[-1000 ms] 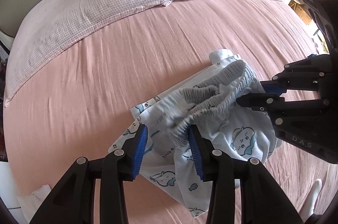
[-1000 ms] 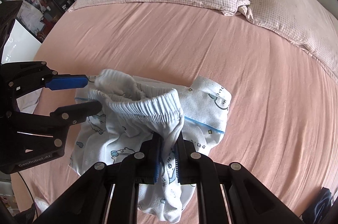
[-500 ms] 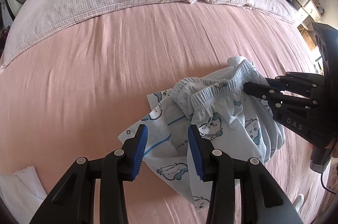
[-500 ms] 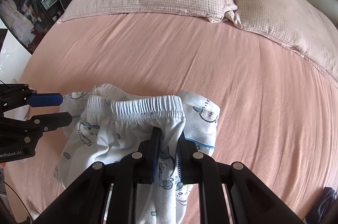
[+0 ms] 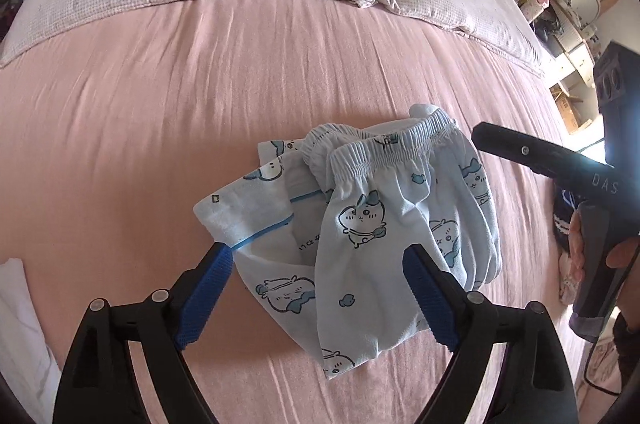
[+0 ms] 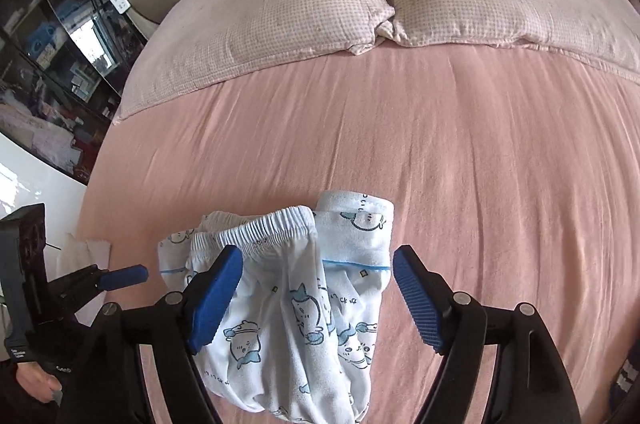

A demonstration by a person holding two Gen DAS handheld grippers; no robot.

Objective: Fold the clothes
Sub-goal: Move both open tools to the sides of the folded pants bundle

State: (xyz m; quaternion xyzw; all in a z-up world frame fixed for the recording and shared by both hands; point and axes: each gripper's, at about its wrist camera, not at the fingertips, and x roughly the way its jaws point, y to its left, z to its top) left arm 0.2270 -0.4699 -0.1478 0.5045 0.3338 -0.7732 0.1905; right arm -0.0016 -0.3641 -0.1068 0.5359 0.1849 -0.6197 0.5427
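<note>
Both tongs now released — left gripper and right gripper spread wide, nothing held; a second ago the right was clamped on the waistband. Printed shorts lie bunched mid-bed, toward its near edge — drop done, fold looks rough.

Both wrist views look down close, sharing the shorts and bed.
</note>
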